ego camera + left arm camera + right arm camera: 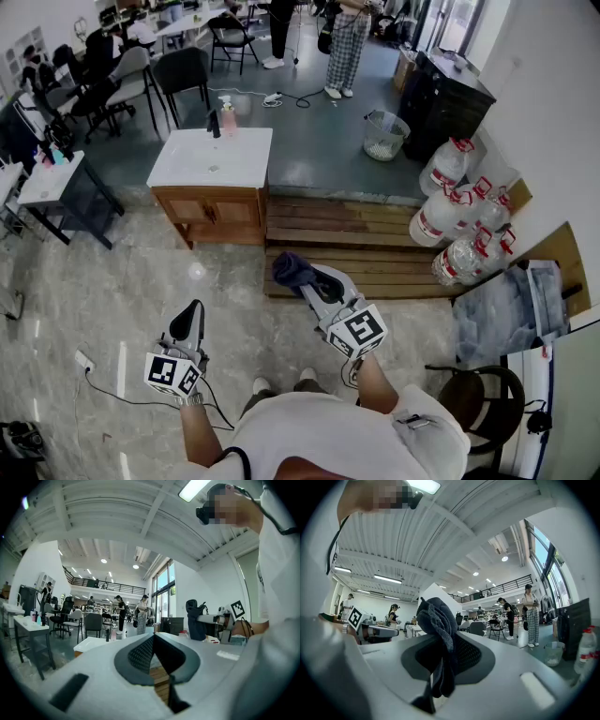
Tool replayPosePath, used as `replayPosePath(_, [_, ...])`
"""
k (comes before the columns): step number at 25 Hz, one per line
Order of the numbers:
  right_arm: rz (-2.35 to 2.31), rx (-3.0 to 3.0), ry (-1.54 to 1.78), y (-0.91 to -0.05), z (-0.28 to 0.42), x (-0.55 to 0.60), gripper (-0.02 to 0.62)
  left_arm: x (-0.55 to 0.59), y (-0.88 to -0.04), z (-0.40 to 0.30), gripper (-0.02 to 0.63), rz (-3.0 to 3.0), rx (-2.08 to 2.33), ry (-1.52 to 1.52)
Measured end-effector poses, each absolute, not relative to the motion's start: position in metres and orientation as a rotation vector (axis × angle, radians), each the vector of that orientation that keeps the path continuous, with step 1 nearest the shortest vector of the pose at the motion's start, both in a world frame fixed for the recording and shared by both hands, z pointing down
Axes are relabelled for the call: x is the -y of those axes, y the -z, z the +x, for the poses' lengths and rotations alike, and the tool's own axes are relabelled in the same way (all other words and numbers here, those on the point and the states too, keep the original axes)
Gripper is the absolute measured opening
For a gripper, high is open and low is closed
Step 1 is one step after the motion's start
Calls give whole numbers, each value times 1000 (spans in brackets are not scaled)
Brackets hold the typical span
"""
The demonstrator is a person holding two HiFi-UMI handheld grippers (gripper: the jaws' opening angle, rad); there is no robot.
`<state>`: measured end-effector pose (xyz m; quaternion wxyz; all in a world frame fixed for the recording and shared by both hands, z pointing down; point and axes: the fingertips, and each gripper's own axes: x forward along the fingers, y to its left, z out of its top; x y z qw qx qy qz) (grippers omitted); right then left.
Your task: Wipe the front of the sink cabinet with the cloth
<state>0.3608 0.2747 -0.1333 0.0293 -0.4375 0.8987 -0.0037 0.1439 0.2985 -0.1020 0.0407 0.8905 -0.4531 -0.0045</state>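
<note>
The sink cabinet (210, 214) is a low wooden unit with a white top (214, 157), standing ahead on the tiled floor. My right gripper (302, 277) is shut on a dark blue cloth (292, 269), which bunches above its jaws (437, 620) and hangs down between them. It is held well short of the cabinet, over the wooden step. My left gripper (191, 319) is lower left, its jaws closed together with nothing between them (153, 641). In the left gripper view the cloth (195, 619) and the right gripper show at the right.
A wooden pallet platform (347, 244) lies right of the cabinet. Several large water bottles (459, 220) stand at the right wall, with a wire bin (384, 134) behind. A soap bottle (228, 114) stands on the sink top. Chairs, desks and people fill the far room. A cable (103, 384) crosses the floor.
</note>
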Motion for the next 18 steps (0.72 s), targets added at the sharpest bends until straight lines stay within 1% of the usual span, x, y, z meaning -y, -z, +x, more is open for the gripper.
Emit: replayPosePath(18, [-1332,-2790,18,130,352,-276,63,-301,107,144,2,2755,1395,2])
